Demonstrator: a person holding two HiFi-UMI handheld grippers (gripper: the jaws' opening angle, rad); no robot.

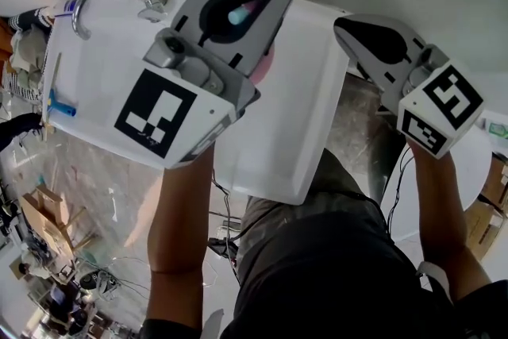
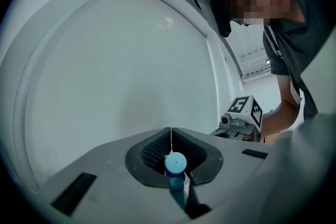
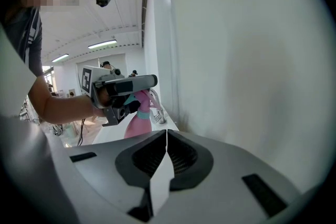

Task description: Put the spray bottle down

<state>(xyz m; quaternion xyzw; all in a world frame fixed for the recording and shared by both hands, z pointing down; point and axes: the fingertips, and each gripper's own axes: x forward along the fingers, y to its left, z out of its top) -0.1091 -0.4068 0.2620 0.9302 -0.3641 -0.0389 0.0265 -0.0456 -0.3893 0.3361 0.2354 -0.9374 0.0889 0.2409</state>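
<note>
Left gripper view is showing the left claw [image 2: 171, 136] clenching the spray bottle [image 2: 175, 165] by its teal top at six o'clock; the right claw [image 3: 167, 136] is sitting clenched, empty, the pink bottle at its nine o'clock.

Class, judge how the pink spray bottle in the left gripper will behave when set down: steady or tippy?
Probably light: the spray bottle hangs from the left gripper by its head alone. Its pink body widens downward, so it should stand if set upright. Fill level cannot be seen.
</note>
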